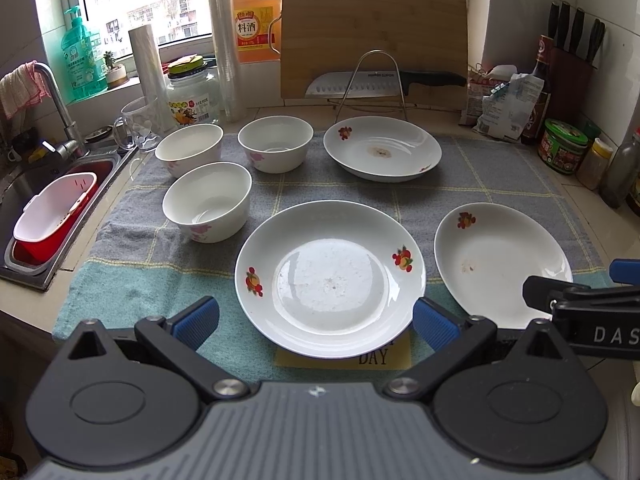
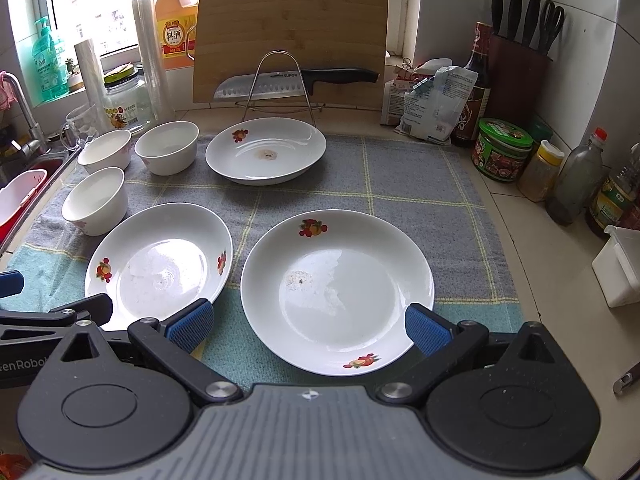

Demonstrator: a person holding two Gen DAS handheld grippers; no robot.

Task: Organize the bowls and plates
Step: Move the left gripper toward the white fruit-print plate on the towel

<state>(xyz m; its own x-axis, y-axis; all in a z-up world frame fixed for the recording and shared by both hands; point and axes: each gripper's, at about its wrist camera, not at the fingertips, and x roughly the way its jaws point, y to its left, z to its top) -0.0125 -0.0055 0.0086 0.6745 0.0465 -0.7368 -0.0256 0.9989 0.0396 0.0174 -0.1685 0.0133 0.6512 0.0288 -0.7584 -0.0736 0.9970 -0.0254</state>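
Three white plates with fruit prints lie on a checked towel [image 1: 480,176]. The near-left plate [image 1: 330,278] [image 2: 158,266] lies right in front of my left gripper [image 1: 316,322], which is open and empty. The near-right plate [image 1: 502,264] [image 2: 338,292] sits between the fingers of my open right gripper [image 2: 310,326], which touches nothing. A third plate [image 1: 382,148] [image 2: 266,150] rests at the back. Three white bowls stand at the left: a front bowl [image 1: 207,201] [image 2: 95,200], a back-left bowl [image 1: 189,150] [image 2: 105,155] and a back-right bowl [image 1: 275,142] [image 2: 167,152].
A wire rack [image 1: 374,80], a cutting board [image 1: 374,36] and a knife [image 1: 384,80] stand behind the towel. Jars and bottles [image 2: 504,148] line the right wall, with a knife block [image 2: 520,48]. A sink [image 1: 52,208] with a red and white basket lies at the left.
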